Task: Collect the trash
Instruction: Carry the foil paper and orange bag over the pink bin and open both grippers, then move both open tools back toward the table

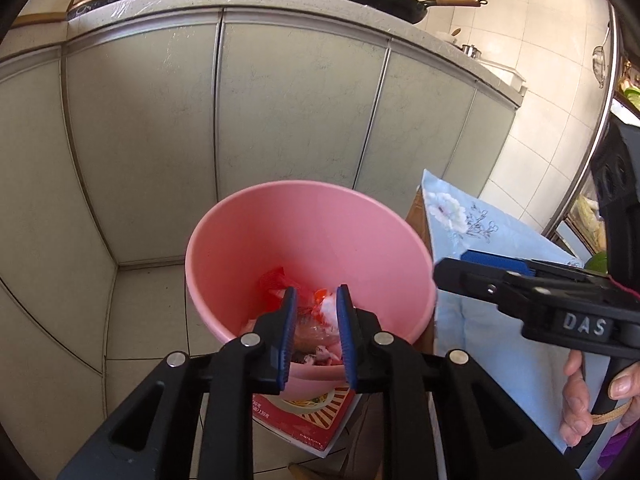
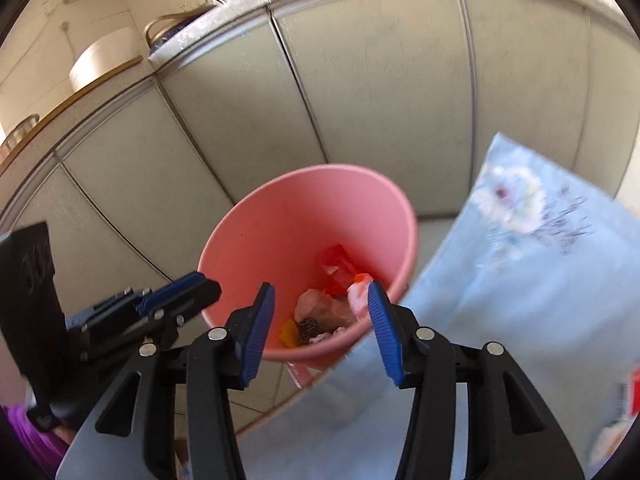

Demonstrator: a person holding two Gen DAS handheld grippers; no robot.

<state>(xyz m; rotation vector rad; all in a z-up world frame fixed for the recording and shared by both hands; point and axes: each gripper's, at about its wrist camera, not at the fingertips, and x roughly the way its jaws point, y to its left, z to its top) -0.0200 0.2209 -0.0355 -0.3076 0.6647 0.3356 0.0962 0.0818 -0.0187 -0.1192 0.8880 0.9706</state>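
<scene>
Below both grippers, trash (image 2: 332,304) lies in the pink bin (image 1: 280,216); left gripper (image 1: 317,300) narrowly parted, right gripper (image 2: 322,294) wider, neither holding anything.

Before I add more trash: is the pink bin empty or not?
Not empty. The pink bin holds red wrappers and crumpled scraps at its bottom, far below the rim.

The black left gripper with blue ribbed pads (image 1: 317,336) tilts downward, jaws narrowly parted. The matching black right gripper (image 2: 322,332) tilts down too, jaws wider, apparently empty. A bare hand (image 1: 592,396) wraps its handle.
</scene>
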